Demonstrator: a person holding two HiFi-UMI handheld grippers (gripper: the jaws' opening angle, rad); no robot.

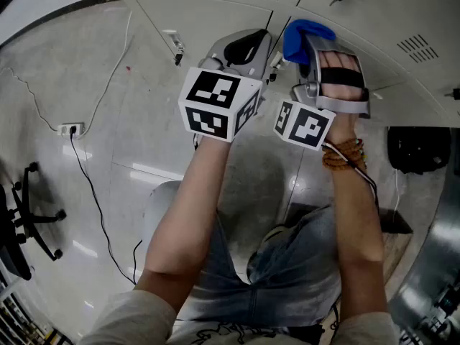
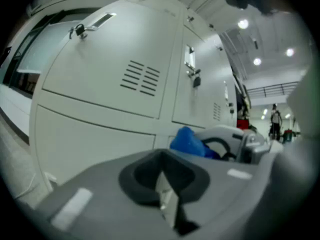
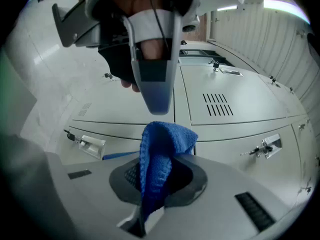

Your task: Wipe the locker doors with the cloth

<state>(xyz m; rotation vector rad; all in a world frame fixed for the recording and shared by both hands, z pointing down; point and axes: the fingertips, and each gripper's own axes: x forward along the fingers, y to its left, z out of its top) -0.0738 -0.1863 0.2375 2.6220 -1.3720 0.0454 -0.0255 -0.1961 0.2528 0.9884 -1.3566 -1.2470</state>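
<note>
Left gripper: clenched on nothing, just beside the right.
Right gripper: clamped on blue cloth, tuft poking forward.
Locker doors: close ahead; contact unclear.
Risk: likely snagging on a keyed latch, tugging the cloth free of a narrow pinch.

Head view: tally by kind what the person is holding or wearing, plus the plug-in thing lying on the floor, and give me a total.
Grippers: 2 (left gripper, right gripper)
Blue cloth: 1, pinched in the right gripper
Beaded bracelet: 1, on the right wrist
Power strip: 1, on the floor
Total: 5
</note>
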